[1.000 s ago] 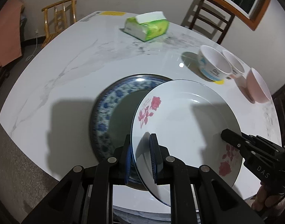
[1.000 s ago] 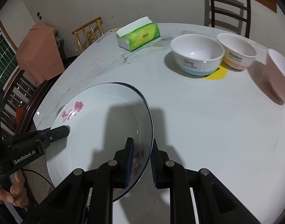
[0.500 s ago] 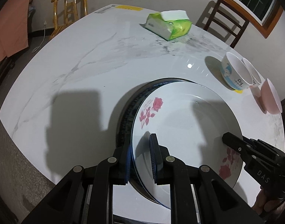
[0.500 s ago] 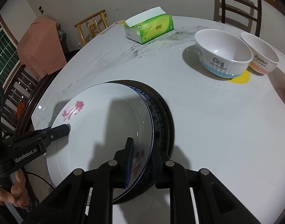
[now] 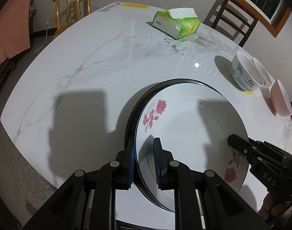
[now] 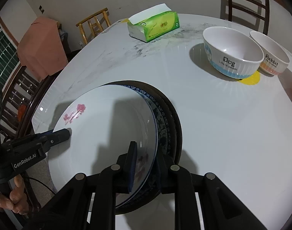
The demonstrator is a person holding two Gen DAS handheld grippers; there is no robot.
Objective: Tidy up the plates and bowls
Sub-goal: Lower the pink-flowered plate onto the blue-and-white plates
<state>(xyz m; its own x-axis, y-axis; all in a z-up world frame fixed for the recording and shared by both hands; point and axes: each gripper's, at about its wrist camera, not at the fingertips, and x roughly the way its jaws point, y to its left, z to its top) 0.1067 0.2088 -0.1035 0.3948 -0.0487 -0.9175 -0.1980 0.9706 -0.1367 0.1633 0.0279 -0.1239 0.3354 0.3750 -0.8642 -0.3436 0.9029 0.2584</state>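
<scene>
- The left tongs (image 5: 145,159) are clamping the near rim of a white plate (image 5: 184,126) with red roses, one pad under the rim and one on top.
- The right tongs (image 6: 145,164) are straddling the opposite rim of that plate (image 6: 107,134); their jaws are opening slightly, and the rim is sitting between them.
- In the left wrist view the right tongs (image 5: 231,139) are showing as a black tip over the plate's far edge, by a rose print.
- In the right wrist view the left tongs (image 6: 66,133) are reaching onto the plate from the left, with a person's hand (image 6: 10,197) gripping the handle below.
- The white plate is lying on top of a blue-patterned plate (image 6: 161,118), whose dark rim is peeking out around one side (image 5: 135,115).
- Both plates are sitting on the white marble bench (image 5: 88,67), near its front edge.
- Well apart, a blue-and-white bowl (image 6: 232,55), an orange-banded bowl (image 6: 270,57) and a pink bowl (image 5: 280,99) are standing in a row.
- A green tissue pack (image 6: 153,25) is lying toward the bench's far side.
</scene>
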